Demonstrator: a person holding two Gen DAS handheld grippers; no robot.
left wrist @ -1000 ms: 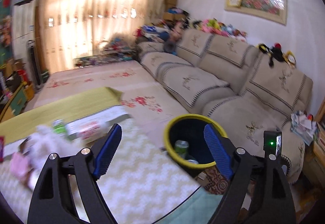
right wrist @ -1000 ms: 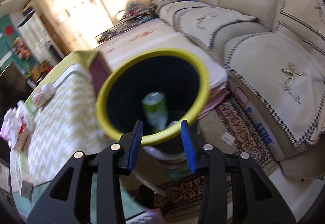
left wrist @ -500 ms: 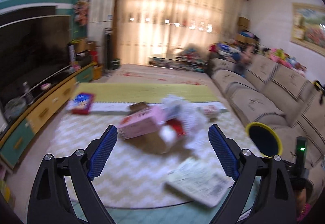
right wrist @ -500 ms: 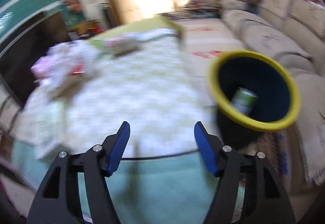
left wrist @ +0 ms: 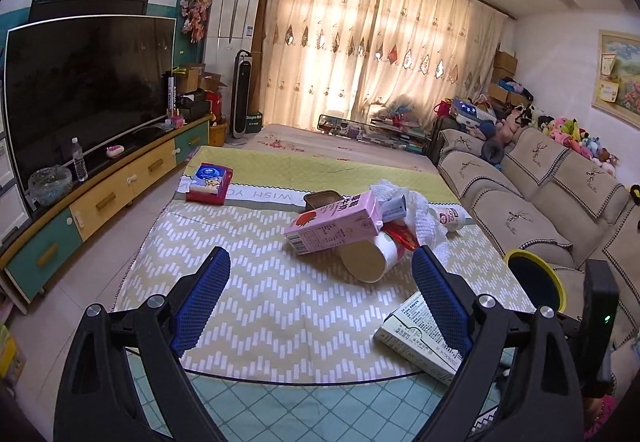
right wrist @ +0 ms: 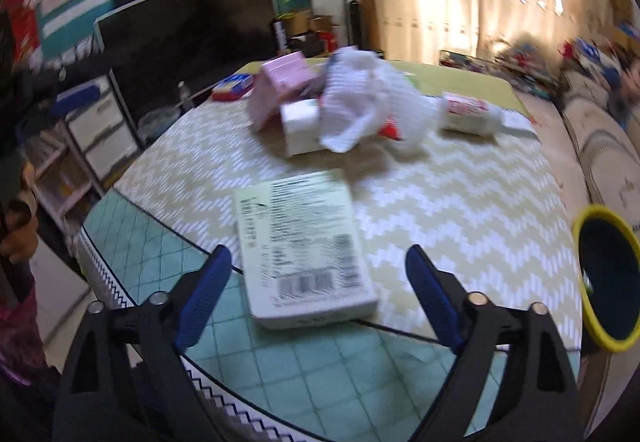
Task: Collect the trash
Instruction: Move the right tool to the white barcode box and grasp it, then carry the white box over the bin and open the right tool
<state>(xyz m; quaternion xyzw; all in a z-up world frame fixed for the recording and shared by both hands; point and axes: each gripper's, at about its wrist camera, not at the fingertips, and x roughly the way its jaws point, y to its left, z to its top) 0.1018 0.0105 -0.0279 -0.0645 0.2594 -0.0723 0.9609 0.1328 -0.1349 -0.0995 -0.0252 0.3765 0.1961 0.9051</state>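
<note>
A loose heap of trash is seen toward the table's far right part: a pink milk carton printed with a strawberry and Chinese characters, lying tilted on a tan paper cup tipped on its side, with crumpled white tissue behind and a small white bottle with a red label beside it. A flat pale-green box, densely printed and barcoded, lies at the near edge. The chevron-patterned tablecloth bears a band reading "WISH". The yellow-rimmed bin stands off the table's right edge. The left gripper and right gripper are spread wide, nothing held.
</note>
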